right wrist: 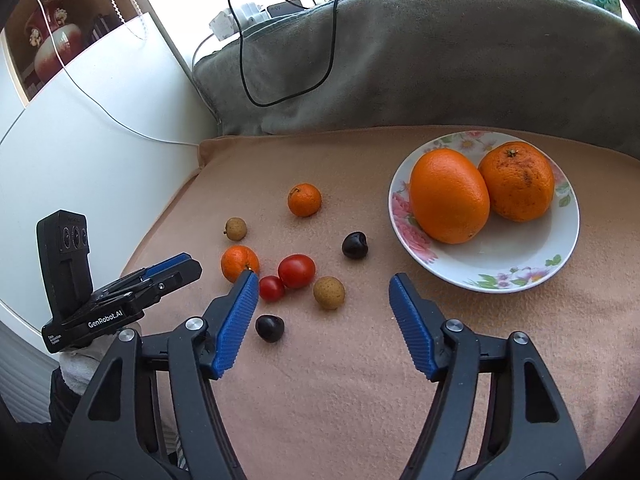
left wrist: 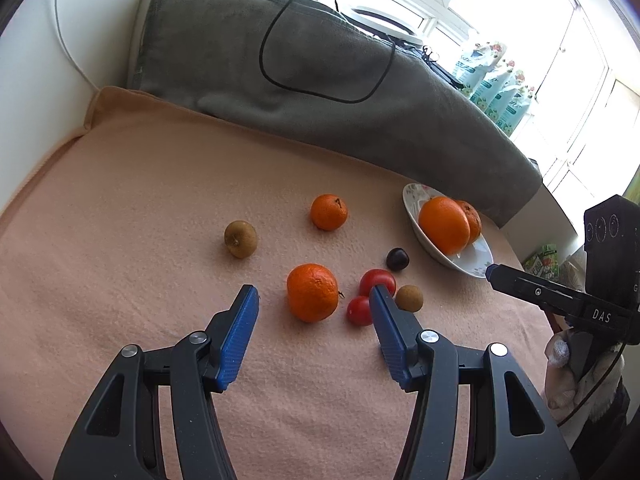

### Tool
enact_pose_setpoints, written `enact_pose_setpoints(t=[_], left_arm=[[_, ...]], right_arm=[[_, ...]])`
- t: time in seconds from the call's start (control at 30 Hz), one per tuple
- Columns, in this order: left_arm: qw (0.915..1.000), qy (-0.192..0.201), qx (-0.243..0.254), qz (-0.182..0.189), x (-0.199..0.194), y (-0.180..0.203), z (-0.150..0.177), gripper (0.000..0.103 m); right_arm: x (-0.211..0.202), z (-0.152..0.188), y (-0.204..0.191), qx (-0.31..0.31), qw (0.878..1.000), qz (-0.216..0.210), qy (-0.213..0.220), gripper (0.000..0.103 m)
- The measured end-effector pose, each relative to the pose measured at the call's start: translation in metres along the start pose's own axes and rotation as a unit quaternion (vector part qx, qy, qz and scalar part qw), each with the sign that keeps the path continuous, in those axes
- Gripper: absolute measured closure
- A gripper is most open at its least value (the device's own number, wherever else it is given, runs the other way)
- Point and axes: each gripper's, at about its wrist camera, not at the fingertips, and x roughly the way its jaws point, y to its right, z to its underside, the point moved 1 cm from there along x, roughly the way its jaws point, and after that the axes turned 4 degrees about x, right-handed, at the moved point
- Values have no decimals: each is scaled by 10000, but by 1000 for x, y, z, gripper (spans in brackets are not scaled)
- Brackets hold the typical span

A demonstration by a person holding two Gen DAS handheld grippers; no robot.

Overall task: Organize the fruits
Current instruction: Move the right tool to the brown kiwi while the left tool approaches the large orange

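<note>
Nearest to the right wrist camera, the right gripper [right wrist: 322, 294] hangs over the peach cloth [right wrist: 320, 400] with its blue jaws wide apart and nothing between the pads. A dark cherry [right wrist: 270, 328] lies just beside the inner face of its left finger, and a brown longan [right wrist: 329, 292] lies a little farther, between the two tips but ahead of them.

Taking the flowered plate [right wrist: 520, 268] as landmark: left of it, near its rim, sits a second dark cherry [right wrist: 355, 245]. Farther left of the plate are a big cherry tomato [right wrist: 296, 271] and a small cherry tomato [right wrist: 271, 288], touching each other, then a mandarin [right wrist: 240, 263] partly hidden behind the fingertip. Another longan [right wrist: 235, 228] and a small mandarin [right wrist: 305, 199] lie farther back, well apart from the plate. On the plate itself an orange [right wrist: 449, 195] and a rough mandarin [right wrist: 516, 181] rest against each other.

The left gripper [left wrist: 314, 294] is also open and empty. In its own view the near mandarin [left wrist: 312, 292] lies between the jaws, just ahead of the tips, and touches neither pad; the right finger covers part of the two tomatoes.

Behind the plate, a grey blanket [right wrist: 440, 60] rises with a black cable [right wrist: 288, 60] on it.
</note>
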Motion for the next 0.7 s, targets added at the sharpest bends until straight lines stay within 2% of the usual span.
enact_pose_setpoints(t=[0.23,0.7], left_arm=[[9999,-80,-93,69,6,-5,2,47],[9997,-211,-86,111,22,-2,-3,47]], right_arm=[[19,3,3,53,9997,61,-238,41],[43,7,4,-28,9986,166,-496,47]])
